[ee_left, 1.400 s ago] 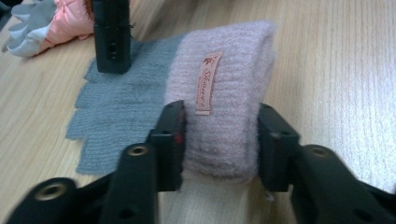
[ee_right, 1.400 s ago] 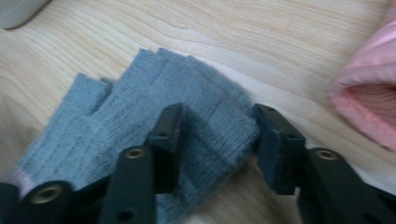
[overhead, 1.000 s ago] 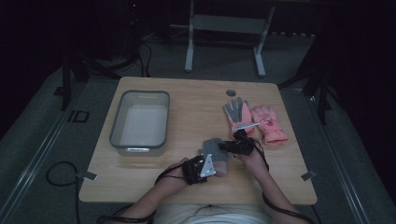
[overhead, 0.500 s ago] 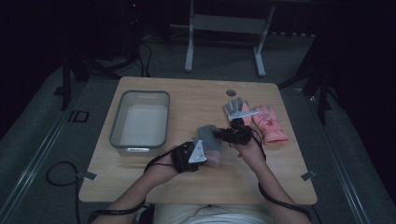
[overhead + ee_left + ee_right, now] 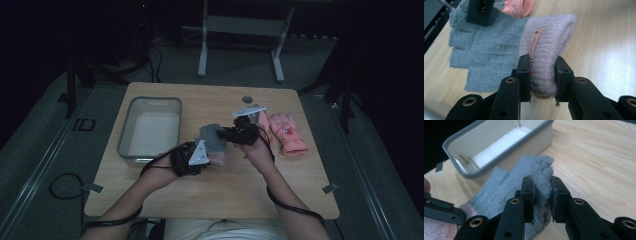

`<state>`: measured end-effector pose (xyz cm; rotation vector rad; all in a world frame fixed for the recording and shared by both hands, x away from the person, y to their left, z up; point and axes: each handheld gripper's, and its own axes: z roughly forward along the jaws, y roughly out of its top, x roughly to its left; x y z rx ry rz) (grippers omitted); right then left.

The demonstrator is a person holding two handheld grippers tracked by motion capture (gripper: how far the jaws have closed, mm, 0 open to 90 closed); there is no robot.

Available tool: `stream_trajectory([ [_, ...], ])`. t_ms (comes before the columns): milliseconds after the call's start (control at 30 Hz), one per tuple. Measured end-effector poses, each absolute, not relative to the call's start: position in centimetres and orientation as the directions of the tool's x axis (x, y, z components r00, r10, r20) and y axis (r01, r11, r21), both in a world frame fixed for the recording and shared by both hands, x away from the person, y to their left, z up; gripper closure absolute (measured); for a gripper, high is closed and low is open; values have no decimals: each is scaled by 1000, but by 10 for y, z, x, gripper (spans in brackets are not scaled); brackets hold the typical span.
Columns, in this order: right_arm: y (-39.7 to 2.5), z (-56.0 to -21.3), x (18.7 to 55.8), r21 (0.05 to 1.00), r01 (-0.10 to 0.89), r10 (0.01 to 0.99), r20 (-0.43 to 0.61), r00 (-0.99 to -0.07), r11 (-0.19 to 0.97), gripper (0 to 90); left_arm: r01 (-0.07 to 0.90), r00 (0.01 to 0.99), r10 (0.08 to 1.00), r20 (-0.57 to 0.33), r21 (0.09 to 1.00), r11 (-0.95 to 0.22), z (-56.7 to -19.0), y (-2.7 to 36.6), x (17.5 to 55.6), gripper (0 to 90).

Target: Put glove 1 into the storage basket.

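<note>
Here, the left gripper [image 5: 542, 75] clamps the pink cuff and the right gripper [image 5: 542, 195] pinches the fingers of a grey knitted glove [image 5: 214, 141] held just beside the grey bin [image 5: 149, 131], whose white interior lies bare.

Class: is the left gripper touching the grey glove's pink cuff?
Touching. The left gripper view shows the left gripper with both fingers pressed into the pink cuff.

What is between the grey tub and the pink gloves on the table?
In the high view, the grey glove held by both hand-held grippers lies between the tub and pink gloves.
</note>
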<state>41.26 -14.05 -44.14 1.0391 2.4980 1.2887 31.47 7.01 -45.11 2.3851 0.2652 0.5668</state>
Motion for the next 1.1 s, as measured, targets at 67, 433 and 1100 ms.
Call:
stream_trajectory([
  [67, -135, -437, 416, 765, 510, 633, 176, -754, 395, 753, 47, 881, 339, 329, 653, -756, -447, 75, 317, 706],
  [433, -93, -407, 432, 789, 457, 610, 136, -780, 410, 753, 67, 851, 376, 365, 635, -769, -417, 110, 327, 705],
  [1100, 2, -400, 461, 776, 428, 569, 110, -815, 463, 753, 176, 804, 470, 365, 609, -773, -422, 181, 346, 704],
])
